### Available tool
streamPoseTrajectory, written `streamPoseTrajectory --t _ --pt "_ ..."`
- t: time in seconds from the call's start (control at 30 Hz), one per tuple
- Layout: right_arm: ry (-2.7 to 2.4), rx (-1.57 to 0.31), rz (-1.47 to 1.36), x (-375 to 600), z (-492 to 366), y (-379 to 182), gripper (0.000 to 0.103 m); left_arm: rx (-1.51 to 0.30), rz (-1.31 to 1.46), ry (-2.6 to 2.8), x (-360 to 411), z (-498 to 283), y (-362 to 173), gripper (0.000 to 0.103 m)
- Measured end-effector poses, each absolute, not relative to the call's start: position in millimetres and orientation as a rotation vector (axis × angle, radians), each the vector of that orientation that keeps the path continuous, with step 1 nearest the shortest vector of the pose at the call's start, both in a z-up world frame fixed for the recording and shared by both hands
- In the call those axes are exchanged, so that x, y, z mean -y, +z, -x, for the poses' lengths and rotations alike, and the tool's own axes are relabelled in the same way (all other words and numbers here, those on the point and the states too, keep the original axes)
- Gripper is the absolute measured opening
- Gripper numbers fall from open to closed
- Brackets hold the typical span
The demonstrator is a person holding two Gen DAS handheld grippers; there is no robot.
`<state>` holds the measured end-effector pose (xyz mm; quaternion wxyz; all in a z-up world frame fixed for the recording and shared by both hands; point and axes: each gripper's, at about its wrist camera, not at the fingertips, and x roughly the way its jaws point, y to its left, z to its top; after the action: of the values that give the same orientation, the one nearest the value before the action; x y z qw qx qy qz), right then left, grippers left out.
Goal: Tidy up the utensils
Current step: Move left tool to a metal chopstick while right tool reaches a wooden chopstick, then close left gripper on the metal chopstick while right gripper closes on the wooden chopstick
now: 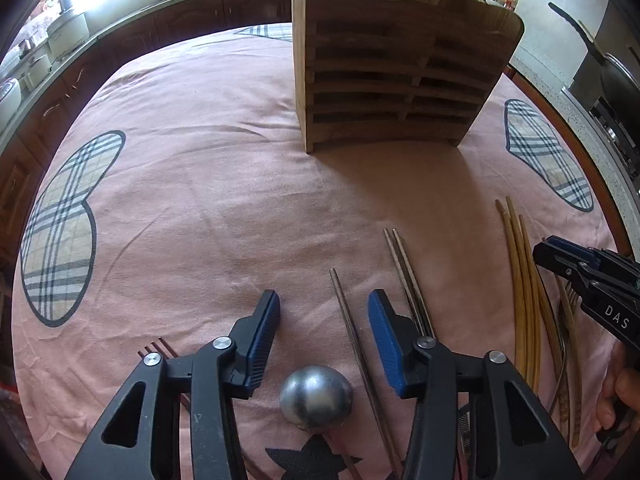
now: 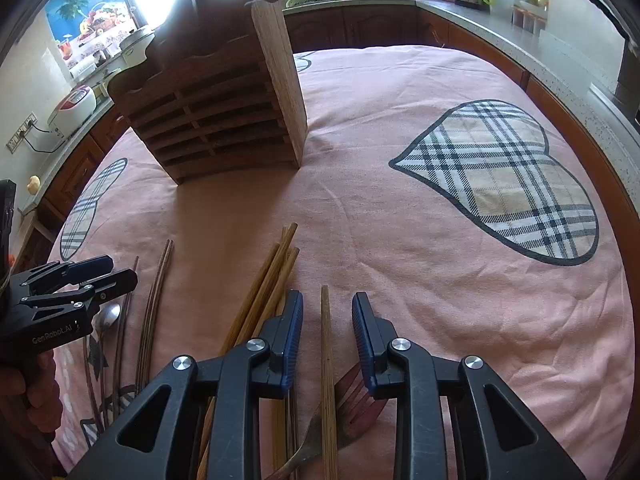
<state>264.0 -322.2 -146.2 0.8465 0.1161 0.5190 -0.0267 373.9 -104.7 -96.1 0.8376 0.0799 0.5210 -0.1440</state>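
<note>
A: Status?

B: Left gripper (image 1: 324, 308) fingers partly open, gripping nothing. A metal chopstick (image 1: 352, 332) lies between them, off toward the right finger; a steel ladle bowl (image 1: 316, 396) sits just behind the tips. Right gripper (image 2: 326, 312) fingers narrower, straddling a single wooden chopstick (image 2: 327, 360), pads not touching it.

A: Handling?

B: I'd guess the metal one is thin, stiff, slick and may roll on the pink cloth (image 1: 200, 200). Pinch mid-shaft, square across. Wood is light, grippier, same hold. Fork (image 2: 320, 436) lies under it, so lift straight.

A: Destination?

B: Wooden rack (image 1: 392, 80), well ahead of both finger pairs.
</note>
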Motion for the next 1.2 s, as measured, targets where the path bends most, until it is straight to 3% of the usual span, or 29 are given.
streamPoseTrajectory --t 0.17,0.23,0.3,0.53,1.2 --pt "-0.056 -1.108 -0.215 320.3 -271.7 -148.6 0.021 -1.09 -0.215 -0.297 118.3 -374.9 -99.8 0.029" --pt "-0.06 -1.112 -0.197 317.8 -274.2 -149.4 0.018 -1.088 -0.22 -0.305 123.5 -374.2 -101.1 0.013" --pt "-0.06 -1.116 -0.182 316.0 -275.4 -150.3 0.005 -1.084 -0.229 -0.308 128.6 -372.0 -101.6 0.008" --pt "-0.042 -1.072 -0.217 317.1 -268.9 -135.2 0.004 -1.09 -0.146 -0.349 121.2 -364.7 -93.4 0.006" --pt "0.001 -0.853 -0.252 300.3 -214.9 -40.4 0.004 -0.89 -0.007 -0.457 50.5 -270.7 5.5 0.003"
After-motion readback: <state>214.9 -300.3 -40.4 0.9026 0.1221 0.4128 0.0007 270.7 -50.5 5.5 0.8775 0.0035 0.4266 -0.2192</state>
